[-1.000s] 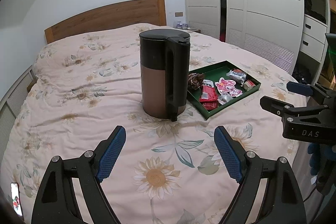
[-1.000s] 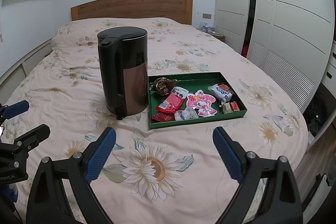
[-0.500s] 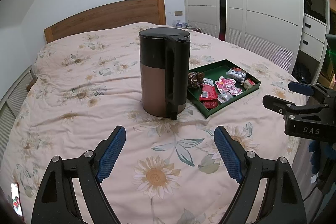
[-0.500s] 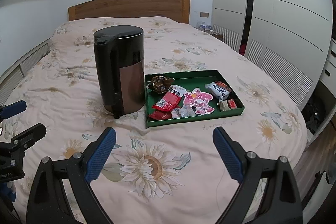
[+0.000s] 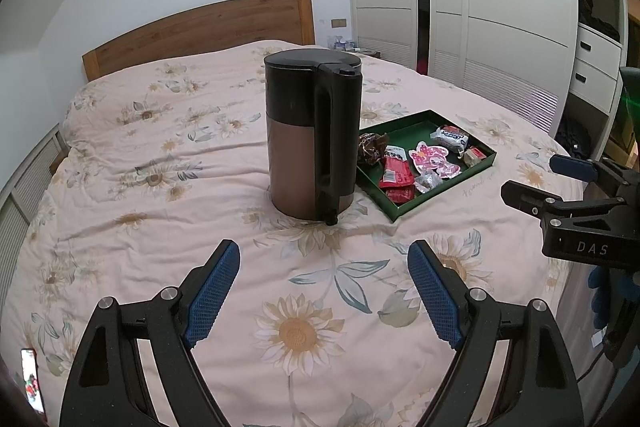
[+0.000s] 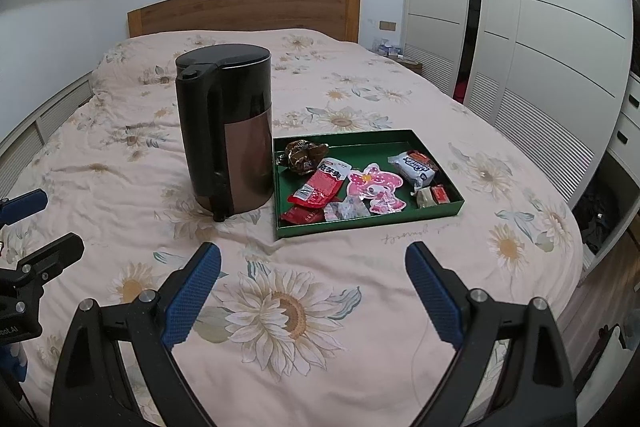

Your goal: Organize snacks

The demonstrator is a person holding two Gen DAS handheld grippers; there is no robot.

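Observation:
A shallow green tray [image 6: 372, 221] [image 5: 404, 213] lies on the flowered bedspread and holds several snacks: a brown crinkled packet [image 6: 302, 155], a red pack [image 6: 320, 187], a pink cartoon pouch [image 6: 374, 187], a white and blue wrapped bar [image 6: 416, 167] and a small red and tan piece [image 6: 434, 195]. A black and copper kettle [image 6: 226, 131] [image 5: 312, 135] stands just left of the tray. My left gripper [image 5: 322, 285] hovers open over the bed, short of the kettle. Open too, my right gripper [image 6: 312, 281] hangs short of the tray with nothing between its blue pads.
The bed [image 6: 280, 307] has a wooden headboard [image 6: 244, 7] at the far end. White wardrobe doors [image 6: 520, 27] line the right side, with drawers and open shelves [image 5: 596, 39] nearer. A phone [image 5: 32, 379] lies at the bed's near left corner.
The kettle and tray have drifted slightly in both views as the cameras shifted a little. Both grippers stay open and empty.

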